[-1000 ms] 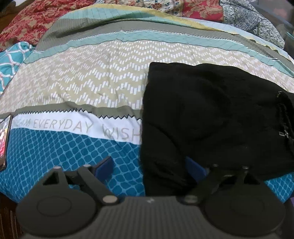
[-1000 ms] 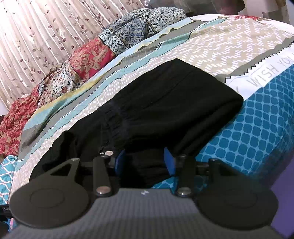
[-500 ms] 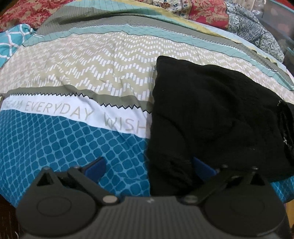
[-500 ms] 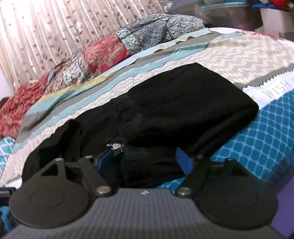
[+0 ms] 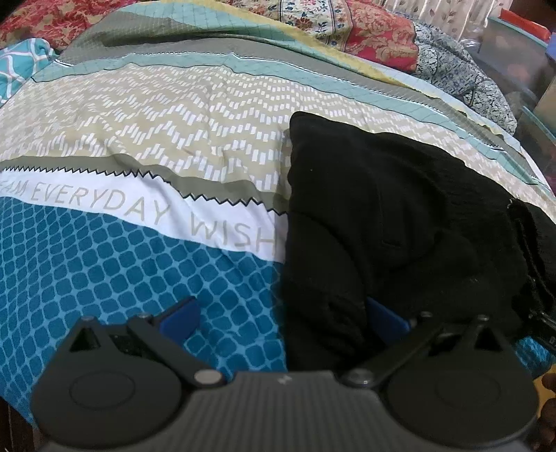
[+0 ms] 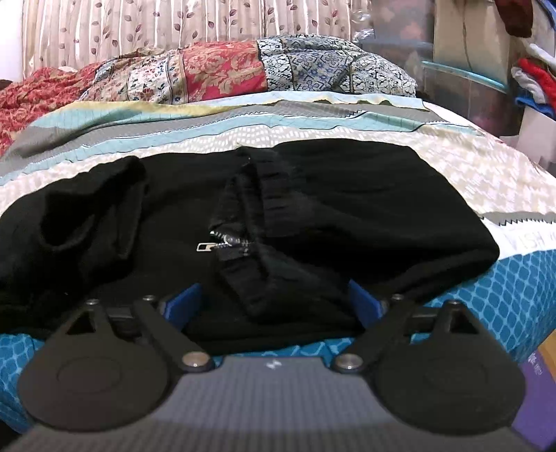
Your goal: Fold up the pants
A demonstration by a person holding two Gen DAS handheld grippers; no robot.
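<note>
Patterned bedding covers the bed [image 5: 146,264] under both our grippers. On our left gripper [image 5: 281,320] the jaws stand wide apart, one pad over the blue print, the other at the near edge of the pants [image 5: 399,208], pressing nothing. On our right gripper [image 6: 274,299] the jaws are opening, with the pants' [image 6: 312,194] near fold between them but unclamped. Folded black pants lie on the bed, zipper [image 6: 226,243] showing. Pillows [image 6: 243,73] and a curtain [image 6: 139,31] stand beyond.
</note>
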